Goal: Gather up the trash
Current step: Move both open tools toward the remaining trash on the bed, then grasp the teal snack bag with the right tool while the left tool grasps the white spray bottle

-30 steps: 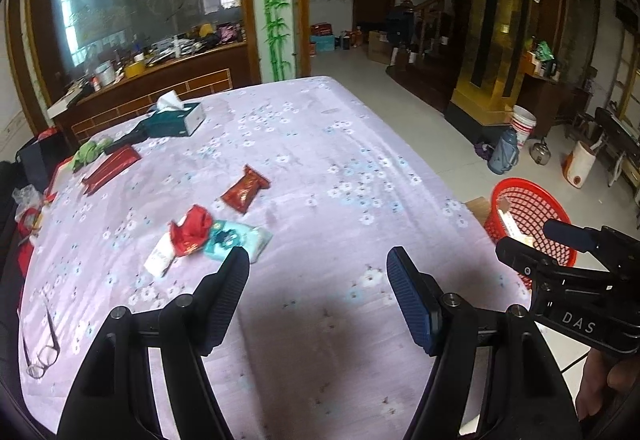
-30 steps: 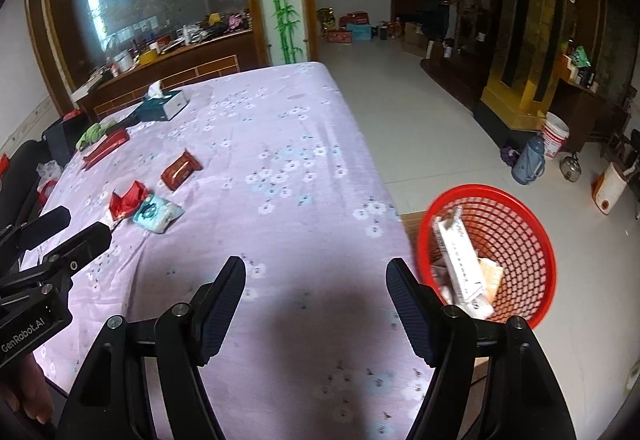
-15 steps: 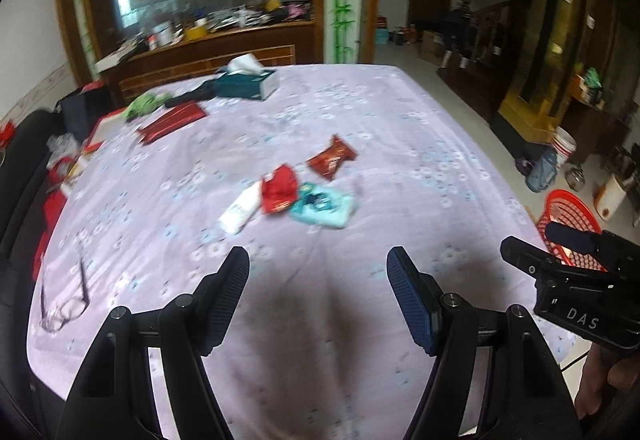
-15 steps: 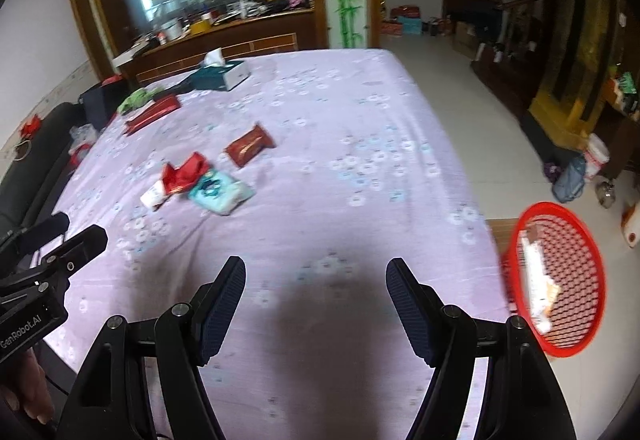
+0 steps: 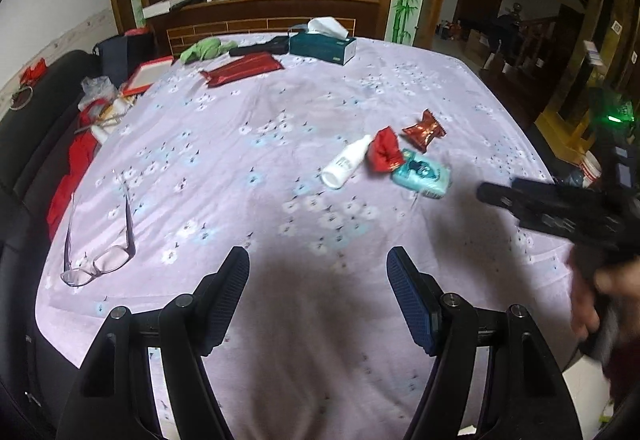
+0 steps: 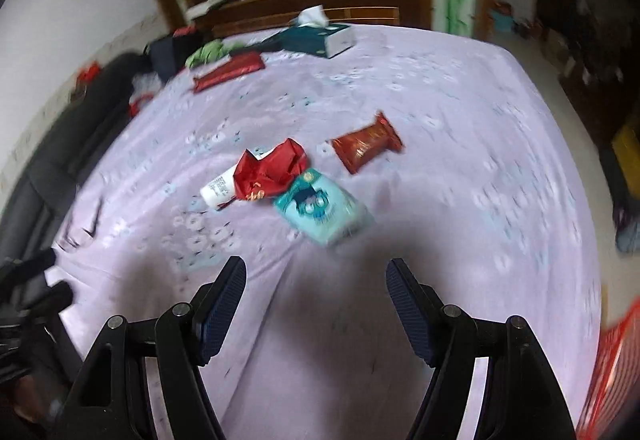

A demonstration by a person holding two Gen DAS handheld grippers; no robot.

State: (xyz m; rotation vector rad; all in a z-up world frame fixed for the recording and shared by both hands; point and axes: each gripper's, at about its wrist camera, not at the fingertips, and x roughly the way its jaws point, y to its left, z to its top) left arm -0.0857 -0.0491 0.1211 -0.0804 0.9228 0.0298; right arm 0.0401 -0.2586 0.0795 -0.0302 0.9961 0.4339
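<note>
Trash — a white bottle point(image 5: 345, 162), red wrapper point(image 5: 384, 150), teal pack point(image 5: 422, 173) and brown packet point(image 5: 423, 128) — lies clustered mid-counter point(image 5: 280, 111), toward its right edge, beyond both spread, empty claws — left claw point(image 5: 316, 294), right claw point(image 6: 316, 302).

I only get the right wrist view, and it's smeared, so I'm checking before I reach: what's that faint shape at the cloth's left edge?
Observer: A pair of glasses, arms unfolded, lying on the cloth.
Operator: Is the left gripper holding anything?
Observer: No, the left gripper is open and empty over bare cloth.
Operator: How much of the bottle is under the wrapper?
Observer: Little. The white bottle lies almost fully clear, with only its narrow end at the red wrapper.
</note>
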